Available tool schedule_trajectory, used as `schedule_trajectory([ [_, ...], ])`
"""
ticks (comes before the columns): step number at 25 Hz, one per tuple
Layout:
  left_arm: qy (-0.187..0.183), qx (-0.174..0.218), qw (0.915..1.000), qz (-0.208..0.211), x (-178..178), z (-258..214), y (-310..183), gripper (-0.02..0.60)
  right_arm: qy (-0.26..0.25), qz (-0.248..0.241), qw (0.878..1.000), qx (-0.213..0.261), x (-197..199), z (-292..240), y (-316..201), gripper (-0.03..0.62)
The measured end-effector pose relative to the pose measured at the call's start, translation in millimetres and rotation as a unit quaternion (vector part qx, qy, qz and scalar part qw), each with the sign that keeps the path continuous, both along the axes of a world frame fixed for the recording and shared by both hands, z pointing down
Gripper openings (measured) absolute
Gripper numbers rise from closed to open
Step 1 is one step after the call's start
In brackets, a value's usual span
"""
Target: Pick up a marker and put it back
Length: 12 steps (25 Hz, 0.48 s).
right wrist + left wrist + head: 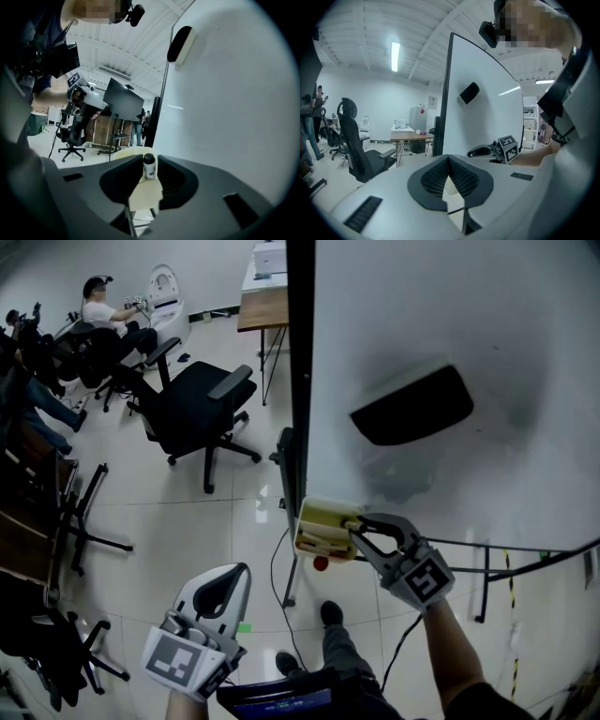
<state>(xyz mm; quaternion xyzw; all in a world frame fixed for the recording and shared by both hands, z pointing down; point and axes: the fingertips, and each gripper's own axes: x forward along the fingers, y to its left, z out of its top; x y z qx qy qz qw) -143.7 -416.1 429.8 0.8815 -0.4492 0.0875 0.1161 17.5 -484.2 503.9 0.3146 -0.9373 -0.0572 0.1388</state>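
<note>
A marker (pixel 149 167) with a white body and black cap stands upright in a pale yellow holder (pixel 144 196) at the foot of the whiteboard (pixel 225 103). My right gripper (pixel 150 161) is shut on it, one pad on each side of the body. In the head view the right gripper (pixel 354 527) has its tips at that holder (pixel 322 521), and the marker is hidden there. My left gripper (pixel 236 572) hangs low and to the left, away from the board. Its jaws (pixel 449 158) meet at the tips with nothing between them.
A black eraser (pixel 412 407) sticks to the whiteboard (pixel 450 315) above the holder. A small red round thing (pixel 321 563) shows under the holder. A black office chair (pixel 202 395) stands left of the board's black frame, with more chairs and a seated person (pixel 98 310) further left.
</note>
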Motion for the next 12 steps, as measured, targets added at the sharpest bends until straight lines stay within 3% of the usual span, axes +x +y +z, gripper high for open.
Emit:
schedule_trajectory([
  [6, -0.037, 0.004, 0.9993, -0.008, 0.3, 13.6, -6.2, -0.003, 0.000, 0.009, 1.000, 0.004, 0.1, 1.2, -0.5, 0.092],
  [12, -0.039, 0.006, 0.9991, -0.014, -1.2, 12.7, -5.3, -0.003, 0.009, 0.012, 1.000, 0.018, -0.3, -5.7, 0.3, 0.092],
])
